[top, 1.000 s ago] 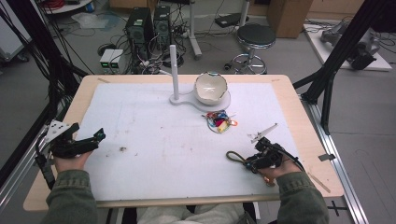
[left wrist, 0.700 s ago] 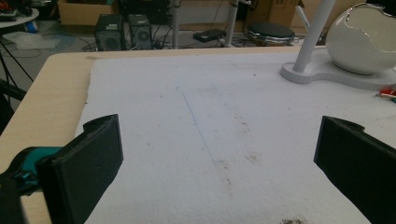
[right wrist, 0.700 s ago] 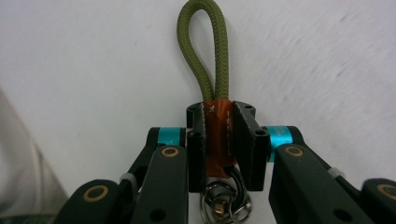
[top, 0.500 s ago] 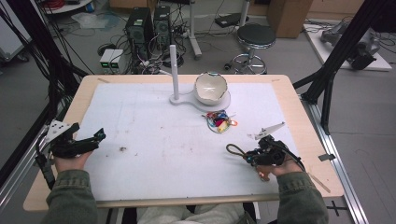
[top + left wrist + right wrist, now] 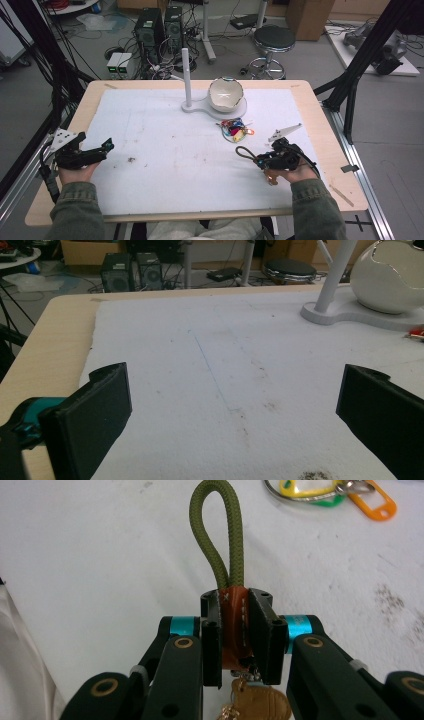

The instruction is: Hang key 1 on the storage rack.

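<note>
Your right gripper (image 5: pixel 235 630) is clamped on the keychain strap (image 5: pixel 233 625), its loop pointing to 12 o'clock. Left gripper (image 5: pixel 230 405) idles with jaws apart. Keep pressure steady when lifting.

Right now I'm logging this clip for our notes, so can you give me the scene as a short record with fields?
Held item: keychain strap, brown leather tab with an olive cord loop
Right gripper: fingers shut on the leather tab, cord loop sticking out ahead
Left gripper: fingers open, nothing between them, low over the mat
Nearby: bunch of coloured key tags on the mat, apart from the strap
Far side: white bowl on a white stand with an upright post
Surface: white mat on a wooden table
</note>
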Tool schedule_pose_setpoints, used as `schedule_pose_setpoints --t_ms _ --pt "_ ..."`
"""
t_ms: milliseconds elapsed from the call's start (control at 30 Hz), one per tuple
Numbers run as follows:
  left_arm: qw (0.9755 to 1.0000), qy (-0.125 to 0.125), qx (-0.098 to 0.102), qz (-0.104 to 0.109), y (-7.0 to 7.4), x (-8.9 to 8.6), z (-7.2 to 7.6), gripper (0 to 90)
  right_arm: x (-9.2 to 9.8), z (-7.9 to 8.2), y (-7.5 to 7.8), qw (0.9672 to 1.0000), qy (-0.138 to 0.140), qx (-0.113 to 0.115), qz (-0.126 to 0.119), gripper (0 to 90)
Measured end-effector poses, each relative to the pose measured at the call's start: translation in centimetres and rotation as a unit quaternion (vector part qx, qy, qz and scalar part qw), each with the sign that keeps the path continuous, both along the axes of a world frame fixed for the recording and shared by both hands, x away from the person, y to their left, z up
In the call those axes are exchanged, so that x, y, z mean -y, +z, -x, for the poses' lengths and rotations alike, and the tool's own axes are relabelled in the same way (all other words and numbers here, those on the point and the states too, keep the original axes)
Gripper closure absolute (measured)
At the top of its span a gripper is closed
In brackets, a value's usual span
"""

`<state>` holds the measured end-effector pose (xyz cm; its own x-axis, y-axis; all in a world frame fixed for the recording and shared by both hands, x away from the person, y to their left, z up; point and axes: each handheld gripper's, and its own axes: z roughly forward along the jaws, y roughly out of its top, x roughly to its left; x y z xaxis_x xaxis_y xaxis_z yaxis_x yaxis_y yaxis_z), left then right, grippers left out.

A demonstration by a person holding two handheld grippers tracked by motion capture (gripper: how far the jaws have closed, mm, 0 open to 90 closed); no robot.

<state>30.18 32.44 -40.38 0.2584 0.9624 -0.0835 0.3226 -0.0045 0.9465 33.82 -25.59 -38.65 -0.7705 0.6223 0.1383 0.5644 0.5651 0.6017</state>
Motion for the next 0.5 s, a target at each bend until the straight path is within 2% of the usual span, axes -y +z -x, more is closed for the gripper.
schedule_pose_setpoints --t_ms 133,400,500 --pt "1.0000 -0.002 0.000 0.003 0.0 -0.1 -0.1 1.7 -0.8 -0.6 0.2 1.0000 -0.002 -0.006 0.007 76.7" --pt "1.0000 -0.002 0.002 0.006 0.0 0.0 0.0 1.7 -2.3 -2.3 2.1 0.9999 -0.010 -0.010 -0.008 76.8" --pt "1.0000 -0.001 0.003 0.003 0.0 -0.1 0.0 1.7 -3.0 -3.3 3.2 0.9997 -0.010 -0.004 -0.022 76.9"
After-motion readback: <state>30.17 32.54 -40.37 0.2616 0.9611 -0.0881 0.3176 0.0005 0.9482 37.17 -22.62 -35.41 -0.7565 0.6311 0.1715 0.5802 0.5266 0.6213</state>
